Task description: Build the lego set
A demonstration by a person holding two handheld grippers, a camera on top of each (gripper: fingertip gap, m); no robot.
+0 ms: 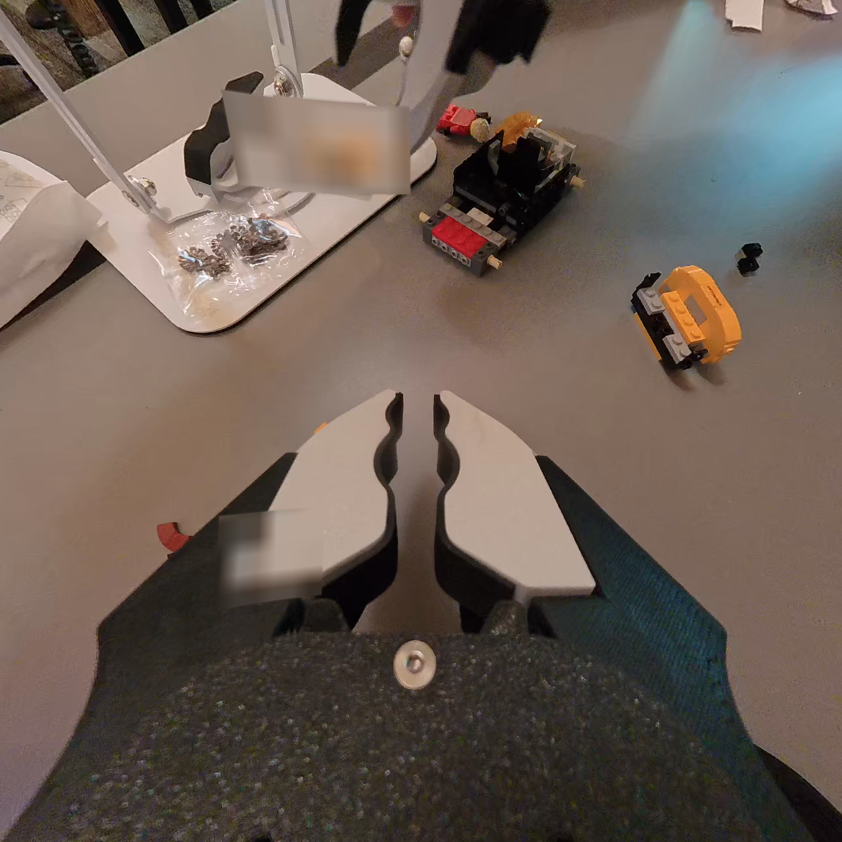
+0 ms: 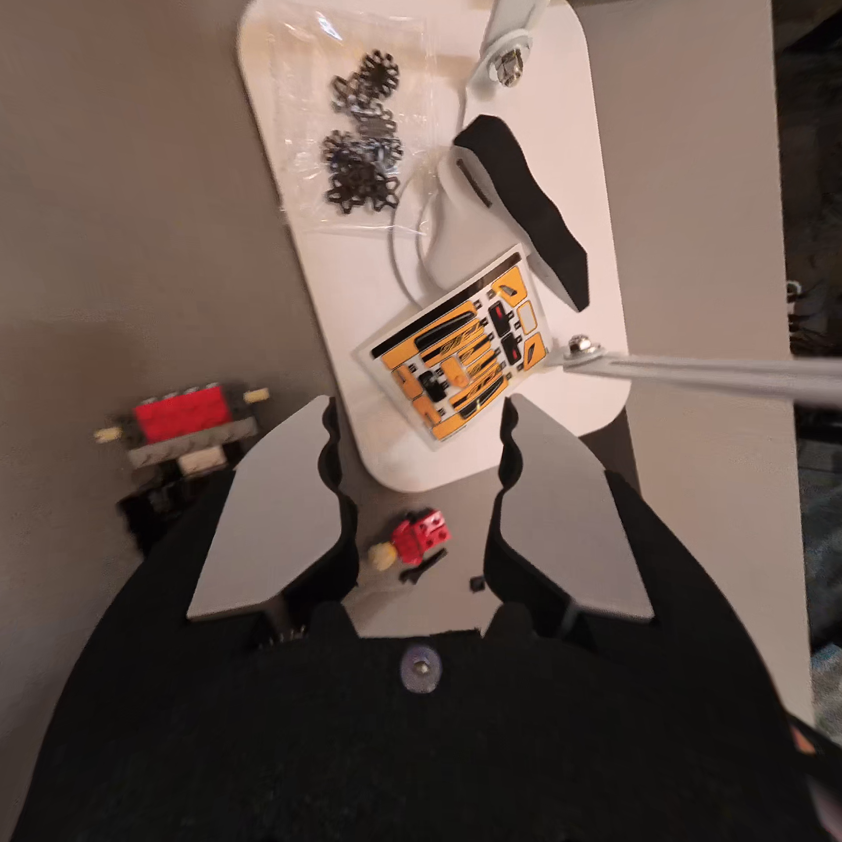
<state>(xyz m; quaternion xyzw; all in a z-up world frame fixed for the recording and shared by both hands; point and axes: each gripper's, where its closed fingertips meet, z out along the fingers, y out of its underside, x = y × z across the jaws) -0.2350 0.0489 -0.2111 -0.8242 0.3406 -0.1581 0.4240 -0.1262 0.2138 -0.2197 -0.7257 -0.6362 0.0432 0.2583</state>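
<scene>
Above, right gripper (image 2: 419, 410) wide over red minifigure (image 2: 417, 537), empty.

A white stand base (image 2: 569, 228) lies on the grey table (image 1: 410, 328); a white cable (image 2: 401, 255) curls on the base.

Home tabletop (image 1: 455, 346) — carpet (image 1: 59, 41), chair legs (image 1: 123, 23) beyond.

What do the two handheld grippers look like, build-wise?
Both match. The left gripper has two flat light-grey fingers with black wavy inner pads, on a black textured printed body with one silver screw at the centre and a small red tab on its left side. The right gripper has the same grey fingers, black pads, black body and centre screw.
</scene>
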